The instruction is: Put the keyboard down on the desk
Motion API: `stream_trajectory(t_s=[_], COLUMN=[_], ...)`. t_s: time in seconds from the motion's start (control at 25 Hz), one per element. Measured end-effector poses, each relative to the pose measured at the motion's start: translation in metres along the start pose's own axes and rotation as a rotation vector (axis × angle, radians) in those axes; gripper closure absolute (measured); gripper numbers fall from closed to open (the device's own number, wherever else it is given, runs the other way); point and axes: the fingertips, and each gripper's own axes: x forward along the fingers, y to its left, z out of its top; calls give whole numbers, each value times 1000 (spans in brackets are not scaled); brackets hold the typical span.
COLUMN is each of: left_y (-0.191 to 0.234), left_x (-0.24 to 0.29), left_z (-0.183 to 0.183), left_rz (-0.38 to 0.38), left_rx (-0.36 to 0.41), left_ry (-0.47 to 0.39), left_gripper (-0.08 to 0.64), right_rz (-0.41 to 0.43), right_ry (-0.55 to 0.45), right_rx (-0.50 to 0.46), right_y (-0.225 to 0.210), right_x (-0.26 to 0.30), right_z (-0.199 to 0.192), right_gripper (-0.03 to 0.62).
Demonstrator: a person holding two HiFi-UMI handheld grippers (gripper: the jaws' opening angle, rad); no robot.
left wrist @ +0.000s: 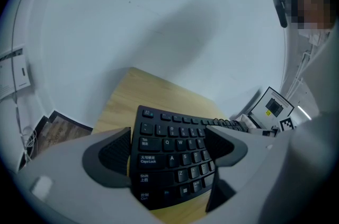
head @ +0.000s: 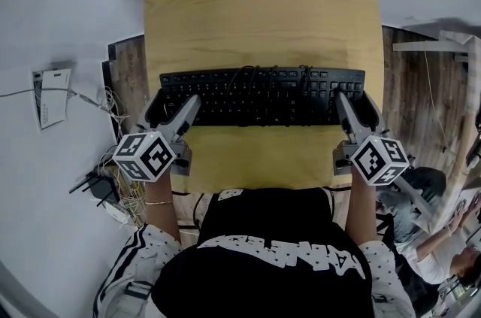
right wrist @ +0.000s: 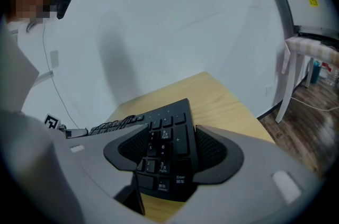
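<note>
A black keyboard (head: 259,95) lies crosswise over the near half of the light wooden desk (head: 259,16), its cable coiled on its middle keys. My left gripper (head: 171,112) is shut on its left end, and my right gripper (head: 355,107) is shut on its right end. In the left gripper view the Tab and Caps Lock end of the keyboard (left wrist: 175,154) sits between the pads above the desk (left wrist: 132,90). In the right gripper view the number pad (right wrist: 164,149) is clamped between the pads. Whether the keyboard rests on the wood or hovers just over it cannot be told.
The far half of the desk is bare wood, ending at a white wall. On the floor at the left are tangled cables (head: 105,189) and a paper sheet (head: 49,102). A white stand (head: 443,46) and another person (head: 451,234) are at the right.
</note>
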Motion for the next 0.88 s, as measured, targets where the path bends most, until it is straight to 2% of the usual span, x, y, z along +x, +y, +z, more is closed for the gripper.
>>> stream_trajectory(t_s=[0.88], left_y=[3], left_x=[5], left_z=[-8], left_rz=[17], left_rx=[2], left_ry=[54], left_gripper=[129], right_rz=[-40], right_ry=[49], right_rx=[15], right_y=[-8], right_x=[8], right_z=[-14], right_gripper=[311])
